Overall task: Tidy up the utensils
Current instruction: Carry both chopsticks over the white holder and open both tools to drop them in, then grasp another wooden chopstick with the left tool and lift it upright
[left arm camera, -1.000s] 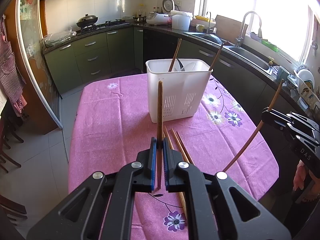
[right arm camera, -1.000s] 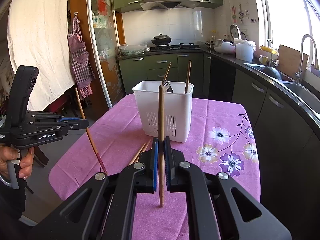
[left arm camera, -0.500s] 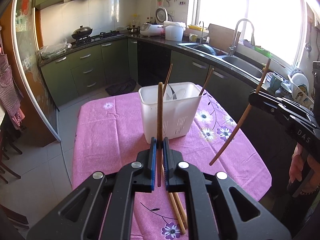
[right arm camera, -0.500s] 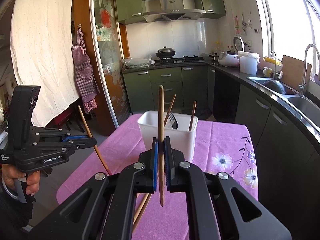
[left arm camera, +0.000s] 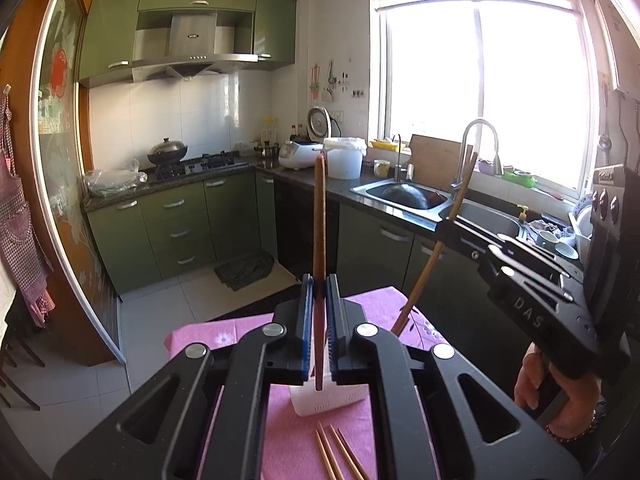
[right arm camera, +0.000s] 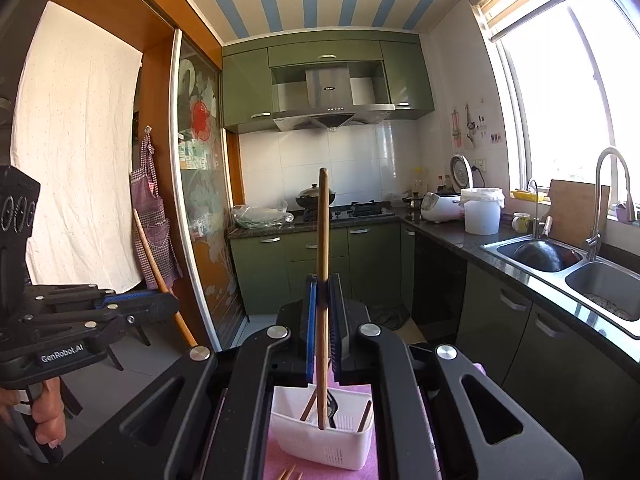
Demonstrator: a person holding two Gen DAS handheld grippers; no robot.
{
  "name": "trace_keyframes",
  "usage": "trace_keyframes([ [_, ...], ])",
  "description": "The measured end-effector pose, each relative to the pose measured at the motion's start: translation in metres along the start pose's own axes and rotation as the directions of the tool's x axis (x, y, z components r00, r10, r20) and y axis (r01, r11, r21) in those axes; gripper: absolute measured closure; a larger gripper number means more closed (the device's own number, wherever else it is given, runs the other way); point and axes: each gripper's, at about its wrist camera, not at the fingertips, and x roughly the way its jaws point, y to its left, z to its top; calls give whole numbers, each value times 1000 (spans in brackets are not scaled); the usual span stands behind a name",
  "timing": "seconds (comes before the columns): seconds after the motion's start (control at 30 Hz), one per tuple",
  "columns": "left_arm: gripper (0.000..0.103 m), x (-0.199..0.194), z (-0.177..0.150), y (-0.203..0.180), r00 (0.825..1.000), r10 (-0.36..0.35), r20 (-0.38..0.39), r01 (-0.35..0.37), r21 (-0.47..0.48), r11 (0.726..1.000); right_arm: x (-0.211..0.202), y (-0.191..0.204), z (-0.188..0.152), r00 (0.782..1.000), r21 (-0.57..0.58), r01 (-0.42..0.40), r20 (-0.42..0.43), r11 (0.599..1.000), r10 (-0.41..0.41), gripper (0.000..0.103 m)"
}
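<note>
The left claw (left arm camera: 319, 300) is clamped tight on a dark brown chopstick (left arm camera: 319, 240), which stands nearly upright between the blue pads, its top above the claw and its lower end hanging below, over the white utensil basket (left arm camera: 320, 402). The right claw (right arm camera: 323, 304) is likewise closed on a lighter wooden chopstick (right arm camera: 322, 240) — upright too, with its lower tip seen against the mouth of the basket (right arm camera: 320, 436).

The basket stands on the desk (left arm camera: 288, 440), which is covered in a pink flowered cloth. From the right wrist view, two chopsticks (right arm camera: 366, 416) lean inside the basket along with a dark fork (right arm camera: 333, 410). Three loose chopsticks (left arm camera: 340, 456) lie on the cloth just in front of the basket, close together.

Each claw is visible from the other's camera — the right one at the right edge with a hand (left arm camera: 560, 396) on its grip, the left one at the left edge, also gripped by a hand (right arm camera: 44, 412).
</note>
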Motion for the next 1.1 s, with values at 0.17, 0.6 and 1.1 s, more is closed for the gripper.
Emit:
trace_keyframes([
  [0.17,97,38,3,1,1000,14,-20,-14,-11,1000,34,-7,-12,998,-17,36,-58,999,-37,96],
  [0.6,96,116,-50,16,971,30,-236,-37,-27,999,78,-10,-53,979,-40,38,-198,998,-46,96],
  [1.1,91,76,-72,14,957,28,-288,-36,-23,999,-8,13,-66,985,-90,-6,-174,996,-10,84],
])
